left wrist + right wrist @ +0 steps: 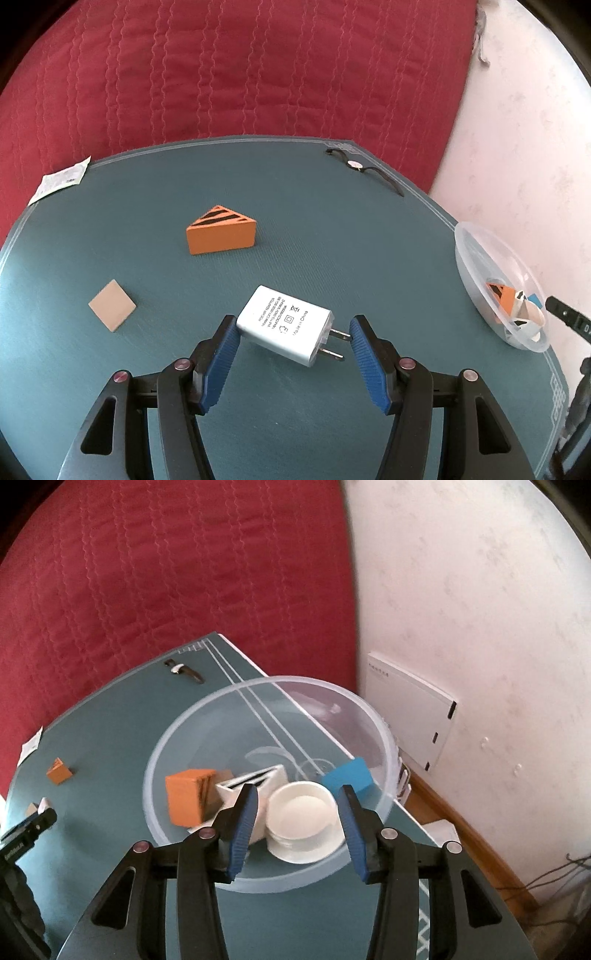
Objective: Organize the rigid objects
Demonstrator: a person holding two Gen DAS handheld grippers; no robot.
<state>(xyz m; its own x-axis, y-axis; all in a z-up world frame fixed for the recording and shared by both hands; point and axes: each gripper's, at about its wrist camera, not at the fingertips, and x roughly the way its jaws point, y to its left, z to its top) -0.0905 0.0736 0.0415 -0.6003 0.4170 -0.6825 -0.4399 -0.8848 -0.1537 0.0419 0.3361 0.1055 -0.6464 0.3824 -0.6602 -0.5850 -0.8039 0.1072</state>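
A white power adapter [284,325] lies flat on the teal mat [332,240], its prongs toward the right. My left gripper [293,320] is open around it, one blue pad close to its left corner, the other near the prong tips. An orange striped wedge [221,232] and a tan square tile [112,304] lie farther out on the mat. My right gripper [298,790] is open over the clear plastic bowl [166,746]. A white round cup [301,812] sits in the bowl between its fingers, beside an orange block [186,797], a white striped wedge [255,779] and a blue block [349,775].
A black-strapped watch [364,170] lies at the mat's far corner, a paper packet [61,181] at its left edge. A red quilt [221,74] surrounds the mat. The bowl [480,266] sits at the right edge, with a pale wall and a white panel [410,720] beyond.
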